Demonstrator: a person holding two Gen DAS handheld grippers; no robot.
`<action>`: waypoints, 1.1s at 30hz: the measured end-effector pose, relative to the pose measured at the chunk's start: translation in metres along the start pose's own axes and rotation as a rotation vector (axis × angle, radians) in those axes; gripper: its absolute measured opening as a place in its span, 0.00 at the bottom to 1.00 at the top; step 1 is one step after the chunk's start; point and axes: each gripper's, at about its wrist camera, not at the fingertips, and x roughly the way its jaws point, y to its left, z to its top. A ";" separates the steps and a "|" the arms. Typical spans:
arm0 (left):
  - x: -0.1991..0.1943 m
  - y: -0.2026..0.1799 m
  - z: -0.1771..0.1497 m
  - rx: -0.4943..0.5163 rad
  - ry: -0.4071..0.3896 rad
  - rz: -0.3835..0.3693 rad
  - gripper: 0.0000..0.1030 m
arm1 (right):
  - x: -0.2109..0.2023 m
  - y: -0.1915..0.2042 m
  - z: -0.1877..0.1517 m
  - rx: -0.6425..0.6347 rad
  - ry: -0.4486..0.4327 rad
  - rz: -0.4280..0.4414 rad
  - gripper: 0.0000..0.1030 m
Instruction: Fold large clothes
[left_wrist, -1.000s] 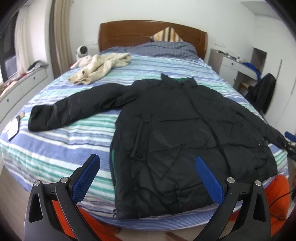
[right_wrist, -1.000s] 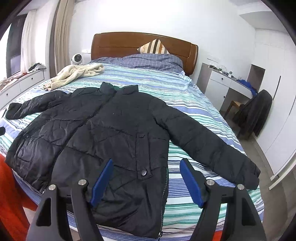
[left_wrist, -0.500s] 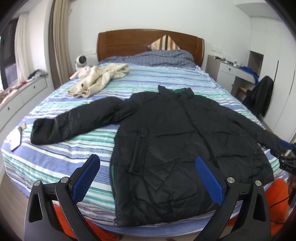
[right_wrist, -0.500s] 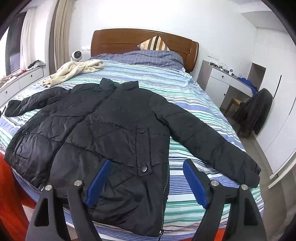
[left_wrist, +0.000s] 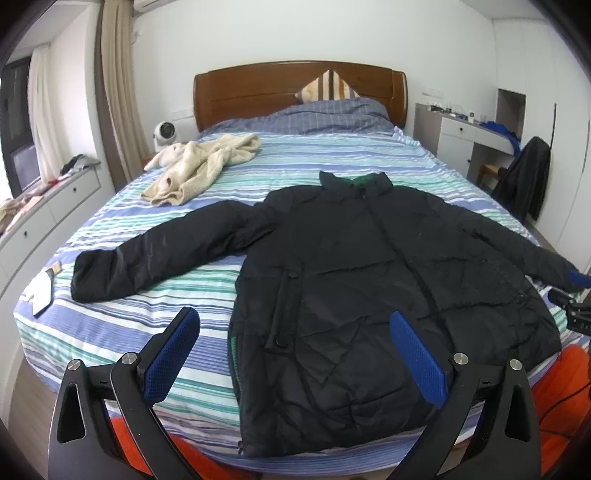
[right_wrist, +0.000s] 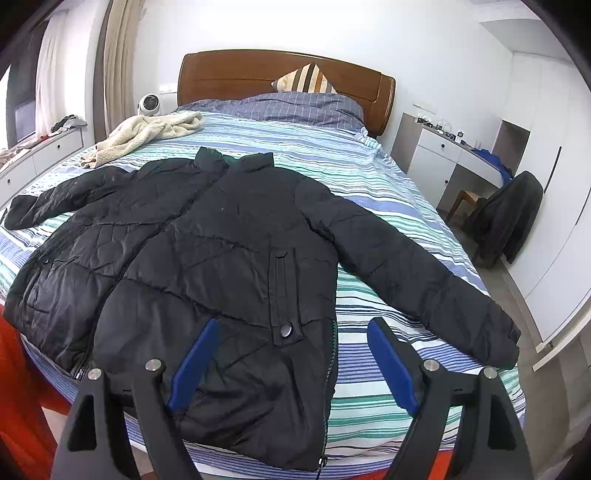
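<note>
A black quilted jacket lies flat, front up, on the striped bed, sleeves spread out to both sides, collar toward the headboard. It also shows in the right wrist view. My left gripper is open and empty, hovering above the jacket's lower left hem near the foot of the bed. My right gripper is open and empty above the jacket's lower right hem. The right gripper's tip shows at the right edge of the left wrist view.
A cream fleece garment lies at the far left of the bed. A wooden headboard and pillow stand at the back. A white desk and a chair with a dark coat stand to the right. White drawers run along the left.
Both grippers have pulled back and risen a little, so more of the room and bed shows. The jacket has not moved. Both jaws stay open.
</note>
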 end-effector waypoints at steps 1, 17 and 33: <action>0.000 -0.001 0.000 -0.001 0.000 0.001 0.99 | 0.001 0.001 0.000 -0.001 0.002 -0.001 0.82; 0.003 -0.001 0.001 -0.003 0.005 0.007 1.00 | -0.002 -0.015 -0.004 0.055 0.004 -0.004 0.82; 0.012 -0.002 -0.003 -0.008 0.029 0.015 0.99 | 0.005 -0.048 -0.006 0.146 0.005 -0.032 0.82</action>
